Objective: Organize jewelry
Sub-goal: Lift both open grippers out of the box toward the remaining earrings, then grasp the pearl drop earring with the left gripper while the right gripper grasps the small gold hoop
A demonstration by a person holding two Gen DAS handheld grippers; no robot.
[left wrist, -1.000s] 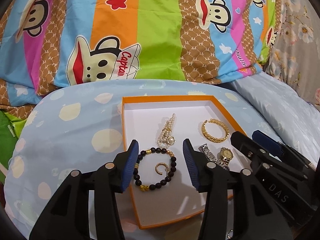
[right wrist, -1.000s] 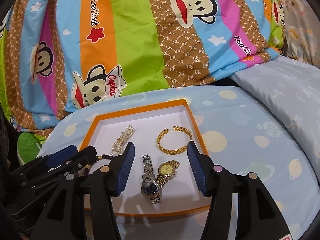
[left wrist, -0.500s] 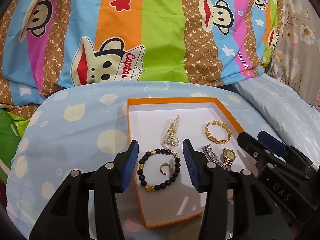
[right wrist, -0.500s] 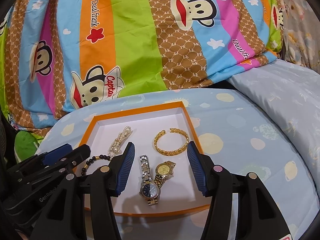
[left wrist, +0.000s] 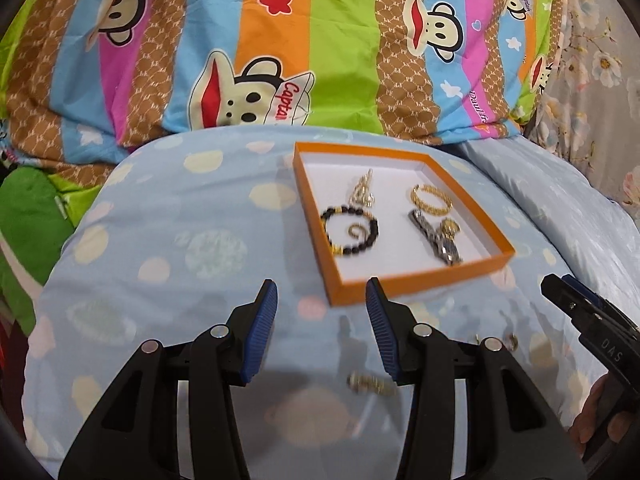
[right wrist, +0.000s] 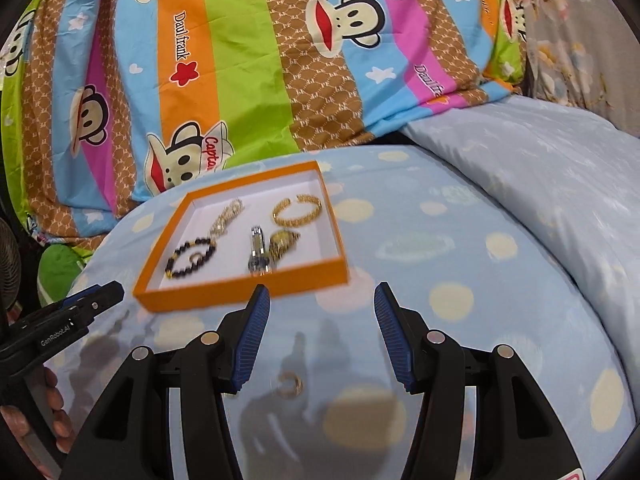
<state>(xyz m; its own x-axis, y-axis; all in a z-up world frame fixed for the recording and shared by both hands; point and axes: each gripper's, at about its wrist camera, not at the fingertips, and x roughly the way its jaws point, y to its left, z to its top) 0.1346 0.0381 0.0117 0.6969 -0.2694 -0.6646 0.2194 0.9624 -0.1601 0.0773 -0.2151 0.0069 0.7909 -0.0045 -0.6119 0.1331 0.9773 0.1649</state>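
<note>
An orange-rimmed white tray (left wrist: 416, 284) (right wrist: 240, 290) lies on a blue dotted cushion. It holds a black bead bracelet (left wrist: 350, 229) (right wrist: 190, 257) with a small gold ring inside it, a pearl piece (left wrist: 363, 192), a gold bangle (left wrist: 431, 199) (right wrist: 297, 211) and two watches (left wrist: 440, 238) (right wrist: 268, 249). My left gripper (left wrist: 322, 330) is open and empty, short of the tray's near edge. My right gripper (right wrist: 320, 336) is open and empty too. Small gold pieces lie loose on the cushion: one (left wrist: 370, 385) by my left fingers, a ring (right wrist: 289, 385) between my right fingers.
A striped monkey-print quilt (left wrist: 280, 48) rises behind the cushion. A pale blue pillow (right wrist: 540, 168) lies to the right. A green plush thing (left wrist: 24, 216) sits at the left edge. Another small gold piece (left wrist: 510, 342) lies near the right gripper's tip.
Both grippers have pulled back from over the tray toward me. The tray now lies ahead of the fingertips, and loose gold pieces on the cushion have come into view.
</note>
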